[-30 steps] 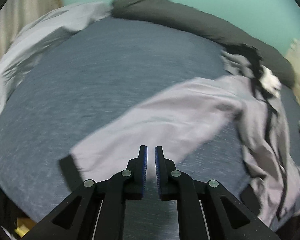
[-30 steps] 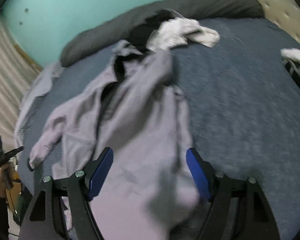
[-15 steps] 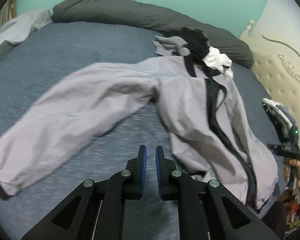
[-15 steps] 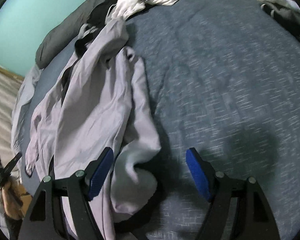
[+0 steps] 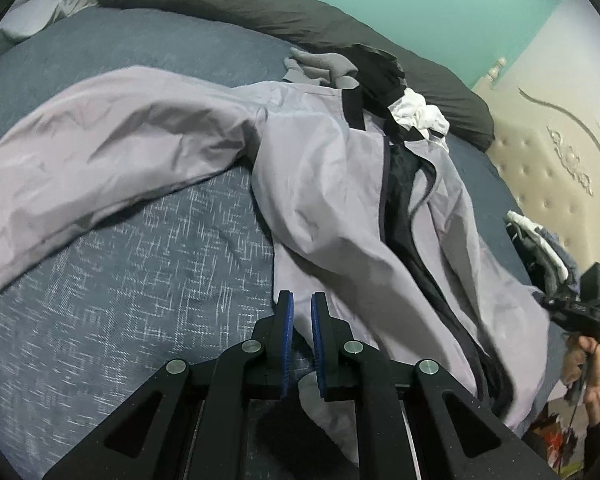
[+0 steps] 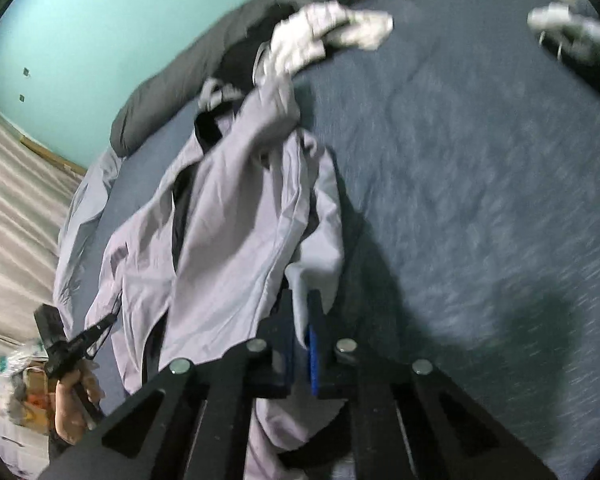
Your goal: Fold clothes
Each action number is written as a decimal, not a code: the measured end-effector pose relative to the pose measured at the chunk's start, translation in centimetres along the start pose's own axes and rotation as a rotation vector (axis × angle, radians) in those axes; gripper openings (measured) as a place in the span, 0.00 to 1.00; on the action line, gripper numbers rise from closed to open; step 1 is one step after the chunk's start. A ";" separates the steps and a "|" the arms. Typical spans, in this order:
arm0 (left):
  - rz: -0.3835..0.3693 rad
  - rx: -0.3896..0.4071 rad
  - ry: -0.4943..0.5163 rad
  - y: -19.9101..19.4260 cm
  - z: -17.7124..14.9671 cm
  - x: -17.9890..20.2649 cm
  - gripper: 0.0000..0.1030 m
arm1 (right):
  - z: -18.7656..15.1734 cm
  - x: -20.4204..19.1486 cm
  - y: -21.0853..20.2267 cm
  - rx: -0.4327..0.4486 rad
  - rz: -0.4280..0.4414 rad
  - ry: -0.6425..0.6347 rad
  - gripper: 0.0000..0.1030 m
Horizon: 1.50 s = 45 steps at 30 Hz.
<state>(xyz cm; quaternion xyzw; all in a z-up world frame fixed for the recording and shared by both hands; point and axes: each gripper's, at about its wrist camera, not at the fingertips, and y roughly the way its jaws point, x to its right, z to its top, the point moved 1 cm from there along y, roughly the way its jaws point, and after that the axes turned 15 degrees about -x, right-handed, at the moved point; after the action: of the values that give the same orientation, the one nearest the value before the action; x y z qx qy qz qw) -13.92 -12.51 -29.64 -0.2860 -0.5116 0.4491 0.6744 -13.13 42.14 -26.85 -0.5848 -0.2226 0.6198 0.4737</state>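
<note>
Swinging our left gripper (image 5: 301,300) down over the jacket (image 5: 324,168) hem, we are keeping it pressed together, empty. Our right gripper (image 6: 300,312), just closing, is pinching the jacket's (image 6: 236,240) edge on the bed (image 6: 480,168).

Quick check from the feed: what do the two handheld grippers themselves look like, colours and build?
Both match: the left gripper and right gripper have matte black angular frames with triangular cut-outs, round silver pivot bolts, and ribbed blue pads on two slim fingers. The right one, seen from the left wrist view, shows a small green light. No cables show.
</note>
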 end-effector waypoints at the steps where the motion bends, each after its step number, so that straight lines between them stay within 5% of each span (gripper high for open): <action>1: -0.006 0.002 -0.009 0.2 -0.1 -0.2 0.09 | 0.1 0.0 -0.7 0.018 -0.013 -0.003 0.05; 8: -0.006 -0.008 -0.005 1.3 -0.9 -0.7 0.10 | 1.5 0.8 -7.1 0.152 -0.092 0.000 0.00; 13: -0.015 -0.001 -0.008 1.1 -1.0 -1.0 0.10 | 2.6 2.9 -5.6 0.022 -0.098 0.040 0.02; 14: -0.015 0.002 -0.006 0.9 -1.1 -1.0 0.10 | 2.4 3.3 -4.8 -0.011 -0.096 0.055 0.14; 15: -0.014 0.005 -0.005 0.9 -1.1 -1.0 0.10 | 2.2 3.4 -3.7 -0.041 -0.106 0.060 0.41; 16: -0.013 0.004 -0.005 0.9 -1.1 -1.1 0.10 | 1.9 3.6 -2.6 -0.072 -0.116 0.065 0.53; 19: -0.011 0.002 -0.007 0.9 -1.2 -1.3 0.10 | 1.3 3.9 0.4 -0.128 -0.109 0.058 0.60; 22: -0.008 -0.002 -0.012 1.0 -1.2 -1.7 0.10 | 0.8 4.6 2.8 -0.167 -0.085 0.071 0.49; 24: -0.007 -0.004 -0.013 1.1 -1.2 -1.9 0.10 | 0.6 4.7 3.8 -0.181 -0.067 0.071 0.19; 26: -0.006 -0.005 -0.014 1.2 -1.2 -2.0 0.10 | 0.3 4.4 4.4 -0.187 -0.054 0.053 0.07; 40: -0.002 -0.008 -0.020 1.3 -1.2 -2.4 0.10 | 2.8 0.2 -6.1 0.124 -0.210 -0.097 0.02; 45: -0.003 -0.008 -0.017 1.3 -1.2 -2.2 0.10 | 2.9 -1.3 -7.2 0.107 -0.250 -0.140 0.02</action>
<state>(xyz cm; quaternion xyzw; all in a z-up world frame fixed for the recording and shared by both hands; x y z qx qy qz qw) -13.33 -13.85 -32.09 -0.2842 -0.5196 0.4485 0.6694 -13.67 45.11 -19.56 -0.4816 -0.2930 0.6062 0.5610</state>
